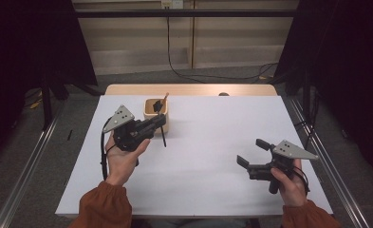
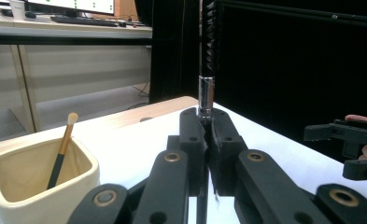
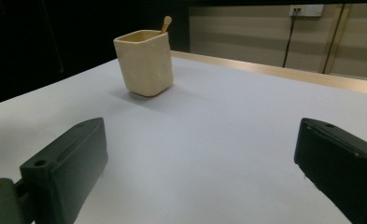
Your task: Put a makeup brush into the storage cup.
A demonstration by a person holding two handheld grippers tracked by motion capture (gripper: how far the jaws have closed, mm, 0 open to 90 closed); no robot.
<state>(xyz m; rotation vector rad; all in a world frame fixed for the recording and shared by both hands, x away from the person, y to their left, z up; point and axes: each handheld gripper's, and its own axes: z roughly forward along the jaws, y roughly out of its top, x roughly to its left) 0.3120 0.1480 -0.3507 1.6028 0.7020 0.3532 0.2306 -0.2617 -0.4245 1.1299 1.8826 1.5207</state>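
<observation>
I see the black brush (image 2: 207, 56) clamped upright between the jaws of my left gripper (image 2: 204, 122). In the left gripper view its silver ferrule sits just above the jaw tips, the dark bristled part rises out of the top of the frame, and the thin handle runs down between the jaws. In the high view the same brush (image 1: 163, 135) hangs as a slim dark stick below the left gripper (image 1: 159, 121), its lower end at or just over the white surface (image 1: 208, 142); I cannot tell whether it touches. The jaws are closed tight on it, no gap either side.

Just beside the brush, toward the far edge, stands the cream cup (image 1: 156, 115), square-mouthed, with a second brush (image 1: 163, 100) leaning inside it, wooden handle and pale tip poking above the rim. In the left gripper view the cup (image 2: 41, 179) sits low at the left, near the jaws but apart from them, and the second brush (image 2: 62, 149) rests against its inner wall.

My right gripper (image 1: 253, 153) is well apart, at the near right of the surface, held low in the right hand (image 1: 288, 183). Its jaws are spread wide with nothing between them; in the right gripper view they frame bare white surface, with the cup (image 3: 144, 63) far ahead.
</observation>
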